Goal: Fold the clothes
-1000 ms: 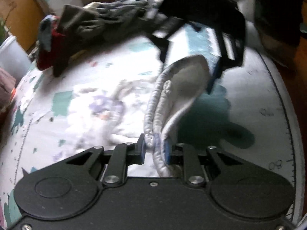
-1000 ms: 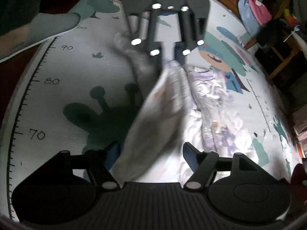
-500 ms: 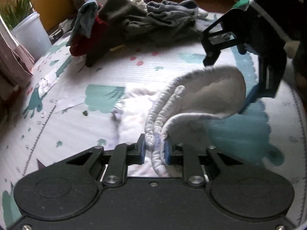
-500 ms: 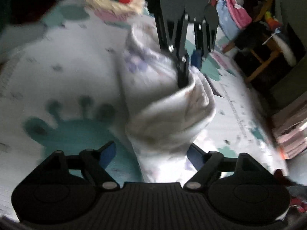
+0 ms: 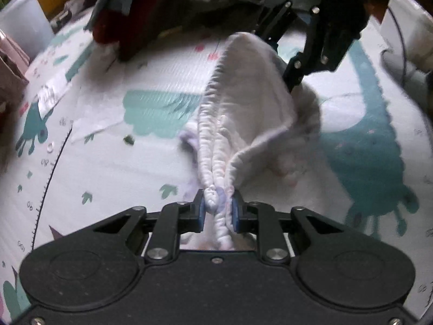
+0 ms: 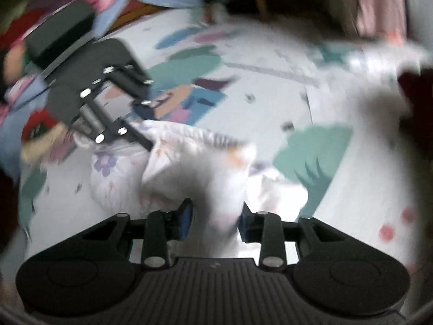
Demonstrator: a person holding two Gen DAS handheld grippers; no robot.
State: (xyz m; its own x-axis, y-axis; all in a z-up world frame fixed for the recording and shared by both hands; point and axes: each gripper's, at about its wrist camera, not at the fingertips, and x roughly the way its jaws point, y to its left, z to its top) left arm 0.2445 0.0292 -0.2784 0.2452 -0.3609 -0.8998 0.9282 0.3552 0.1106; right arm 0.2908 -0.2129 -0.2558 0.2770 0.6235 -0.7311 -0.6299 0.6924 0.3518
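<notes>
Left gripper (image 5: 217,207) pinches white garment's (image 5: 243,103) gathered edge; right gripper (image 6: 215,220) closing around fabric.

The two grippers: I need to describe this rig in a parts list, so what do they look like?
Both match. The left gripper and right gripper have matte black bodies with two round raised discs, angular black linkage arms joined by silver screws, and blue pads on the fingertips. The right body's top is ribbed. No cables or sleeves show.
</notes>
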